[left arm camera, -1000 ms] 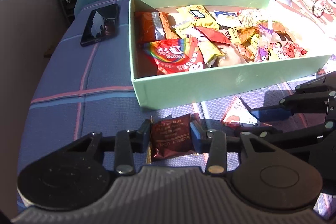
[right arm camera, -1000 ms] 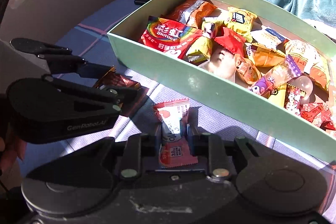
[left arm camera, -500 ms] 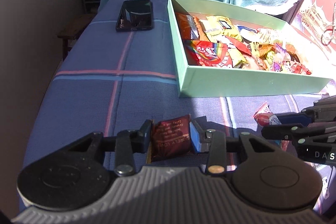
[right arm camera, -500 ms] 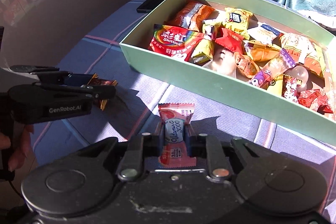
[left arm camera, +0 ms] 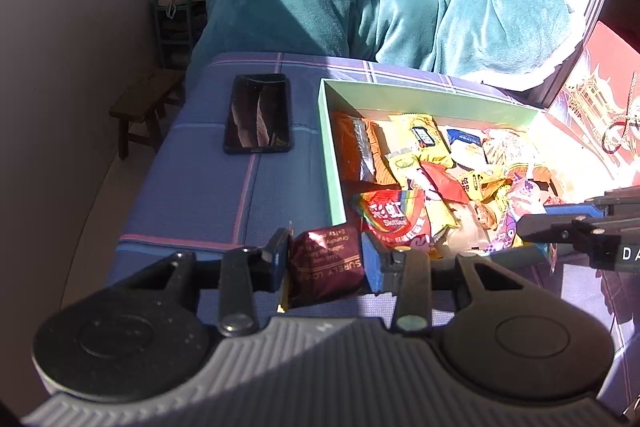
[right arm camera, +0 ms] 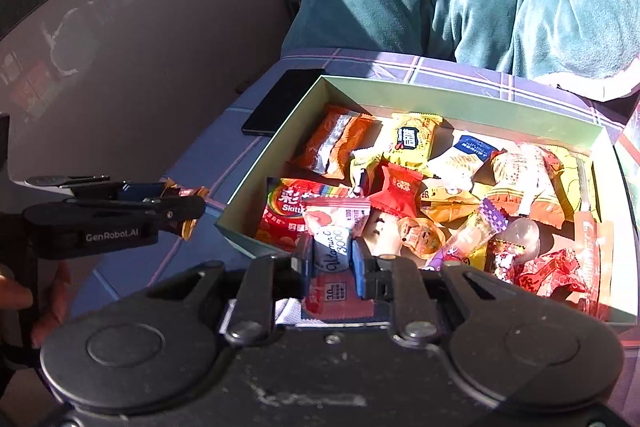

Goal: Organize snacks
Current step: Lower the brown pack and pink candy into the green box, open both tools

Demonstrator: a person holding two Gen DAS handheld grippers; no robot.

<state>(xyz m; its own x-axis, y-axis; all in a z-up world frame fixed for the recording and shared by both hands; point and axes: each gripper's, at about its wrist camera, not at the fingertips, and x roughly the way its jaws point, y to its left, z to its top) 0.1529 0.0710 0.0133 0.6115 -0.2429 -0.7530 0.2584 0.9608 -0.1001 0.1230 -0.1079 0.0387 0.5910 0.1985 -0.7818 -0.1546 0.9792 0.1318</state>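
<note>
The left tongs (left arm camera: pixel 325 258) grip a dark red foil snack packet (left arm camera: pixel 326 264); the right tongs (right arm camera: pixel 331 263) clamp a pink-and-white vitamin sachet (right arm camera: pixel 334 247). Both are held above the near edge of the pale green cardboard box (right arm camera: pixel 400 91) of assorted snacks, not yet deposited.

the left gripper (left arm camera: pixel 325 259) is pinching a dark red foil snack packet (left arm camera: pixel 326 261) above the blue checked tablecloth (left arm camera: pixel 208 187), beside the pale green cardboard box (left arm camera: pixel 330 155) of mixed wrapped snacks.

Maroon packet (left arm camera: pixel 326 263); pink sachet (right arm camera: pixel 334 259); snack-filled green box (right arm camera: pixel 400 93)
</note>
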